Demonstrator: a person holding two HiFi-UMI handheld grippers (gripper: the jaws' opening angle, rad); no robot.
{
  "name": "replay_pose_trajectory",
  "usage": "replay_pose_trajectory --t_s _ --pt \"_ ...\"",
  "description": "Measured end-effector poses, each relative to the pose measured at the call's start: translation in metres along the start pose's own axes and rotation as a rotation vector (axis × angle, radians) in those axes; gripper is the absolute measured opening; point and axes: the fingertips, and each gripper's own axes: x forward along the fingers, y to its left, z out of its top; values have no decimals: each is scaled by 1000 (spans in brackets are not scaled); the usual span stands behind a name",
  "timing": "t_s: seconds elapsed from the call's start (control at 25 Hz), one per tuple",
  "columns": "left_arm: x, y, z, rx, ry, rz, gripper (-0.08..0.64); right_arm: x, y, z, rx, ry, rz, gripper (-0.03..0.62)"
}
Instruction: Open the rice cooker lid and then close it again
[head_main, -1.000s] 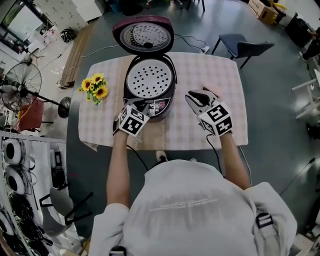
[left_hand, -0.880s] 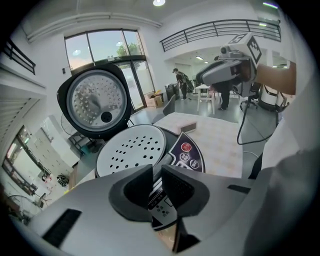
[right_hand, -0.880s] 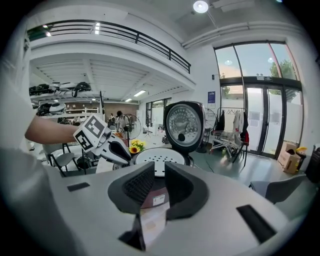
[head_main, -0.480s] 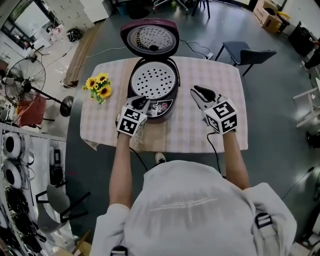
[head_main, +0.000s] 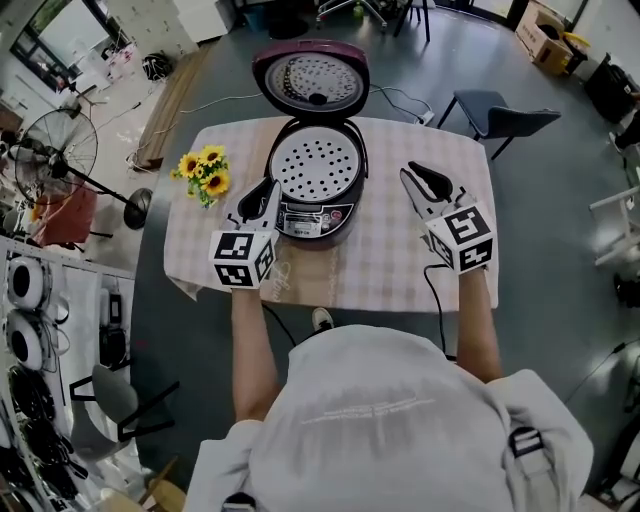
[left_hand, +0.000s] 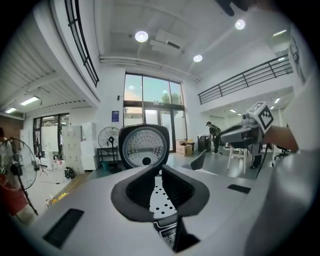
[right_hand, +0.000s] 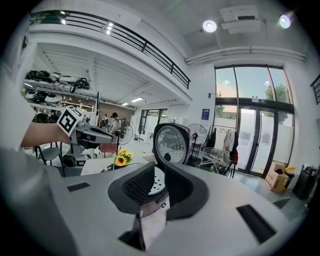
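Observation:
The maroon rice cooker stands at the middle of the table with its lid swung up and open. A white perforated inner tray shows in the pot. My left gripper hovers just left of the cooker's front and touches nothing. Its jaws stand a narrow gap apart and are empty. My right gripper hangs to the right of the cooker, also narrowly open and empty. In the left gripper view the left gripper points at the lid. In the right gripper view the right gripper faces the lid.
A checked cloth covers the table. Sunflowers lie at its left side. A power cable runs off behind the cooker. A dark chair stands at the back right, and a floor fan stands left.
My left gripper has lifted off the cooker's front panel, rolled, and moved to the cooker's left. My right gripper has risen a little. The lid stays open.

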Motion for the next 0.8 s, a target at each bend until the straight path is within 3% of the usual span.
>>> replay_pose_trajectory --t_s 0.32,0.8 --pt "-39 13 29 32 -64 83 54 -6 -3 10 -28 -11 -23 77" --pt "-41 28 12 4 -29 100 54 5 2 5 -23 19 -18 75"
